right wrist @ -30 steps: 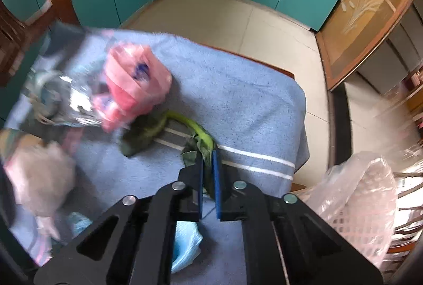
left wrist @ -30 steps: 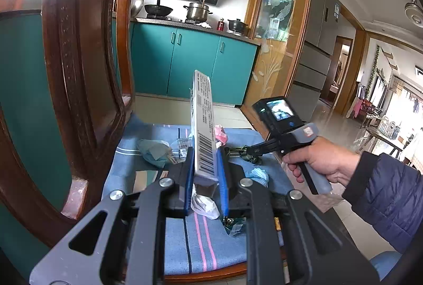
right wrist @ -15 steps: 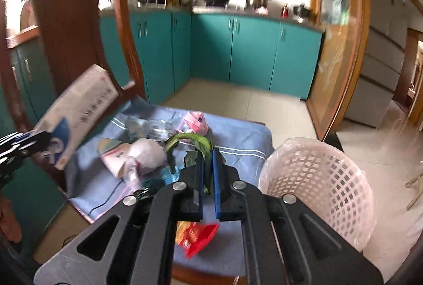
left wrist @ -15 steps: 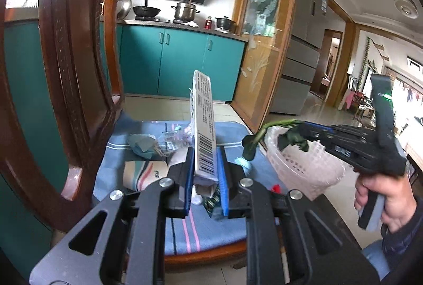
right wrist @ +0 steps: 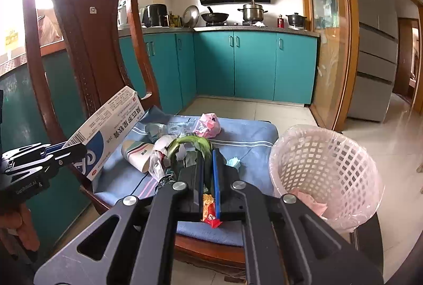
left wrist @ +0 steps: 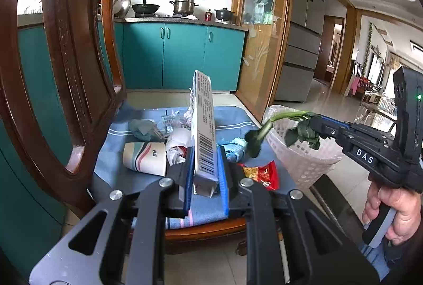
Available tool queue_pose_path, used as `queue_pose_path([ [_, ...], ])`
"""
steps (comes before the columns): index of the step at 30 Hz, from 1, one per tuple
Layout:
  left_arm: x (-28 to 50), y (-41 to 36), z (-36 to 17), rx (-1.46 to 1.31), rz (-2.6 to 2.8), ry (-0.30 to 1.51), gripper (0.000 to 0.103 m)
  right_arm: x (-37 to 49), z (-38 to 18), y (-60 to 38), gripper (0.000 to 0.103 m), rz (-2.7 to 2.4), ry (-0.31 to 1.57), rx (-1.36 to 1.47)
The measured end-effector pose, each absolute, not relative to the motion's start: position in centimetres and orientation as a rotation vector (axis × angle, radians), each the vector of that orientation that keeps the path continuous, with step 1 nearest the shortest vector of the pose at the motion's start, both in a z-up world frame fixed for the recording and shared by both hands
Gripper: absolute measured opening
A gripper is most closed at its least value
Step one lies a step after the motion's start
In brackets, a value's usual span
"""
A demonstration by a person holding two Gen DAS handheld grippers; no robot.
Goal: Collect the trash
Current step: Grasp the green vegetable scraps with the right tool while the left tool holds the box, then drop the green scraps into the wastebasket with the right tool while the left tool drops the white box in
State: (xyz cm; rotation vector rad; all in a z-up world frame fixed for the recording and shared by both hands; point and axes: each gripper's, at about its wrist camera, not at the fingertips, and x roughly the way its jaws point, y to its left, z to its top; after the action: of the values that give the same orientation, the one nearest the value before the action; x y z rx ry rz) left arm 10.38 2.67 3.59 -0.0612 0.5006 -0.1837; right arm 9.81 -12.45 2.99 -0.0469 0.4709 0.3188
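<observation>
My left gripper (left wrist: 205, 154) is shut on a white medicine box (left wrist: 205, 126) that stands upright between its blue pads, above the front of the chair seat. In the right wrist view the same box (right wrist: 105, 131) juts up at the left from the left gripper (right wrist: 63, 150). My right gripper (right wrist: 207, 155) is shut on a limp green vegetable stalk (right wrist: 190, 143). Seen from the left wrist, the stalk (left wrist: 280, 117) dangles over the near rim of the white basket (left wrist: 304, 160). The right gripper (left wrist: 316, 125) is held by a hand at the right edge.
A wooden chair (right wrist: 87, 46) carries a blue towel (right wrist: 246, 134) strewn with a paper cup (right wrist: 137, 154), crumpled tissue, a pink bag (right wrist: 208, 125), clear plastic and a red snack wrapper (left wrist: 260, 173). The pink-lined basket (right wrist: 325, 160) stands on the floor right of the seat. Teal cabinets lie behind.
My right gripper lifted the green stalk off the towel and swung back and right, up to the basket. My left gripper drew back a little with the box still held.
</observation>
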Motion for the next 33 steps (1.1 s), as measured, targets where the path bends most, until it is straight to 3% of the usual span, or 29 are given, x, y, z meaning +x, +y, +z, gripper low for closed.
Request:
queue_pose_path([
  [26,11.0,2.7,3.0,-0.042,-0.174,0.544,0.018,10.0,2.8,-12.6,0.006,0.322,0.480,-0.047],
  [33,11.1,2.7,2.8,-0.043,-0.174,0.543,0.018,13.2,4.7,-19.4,0.006,0.149,0.431,0.050],
])
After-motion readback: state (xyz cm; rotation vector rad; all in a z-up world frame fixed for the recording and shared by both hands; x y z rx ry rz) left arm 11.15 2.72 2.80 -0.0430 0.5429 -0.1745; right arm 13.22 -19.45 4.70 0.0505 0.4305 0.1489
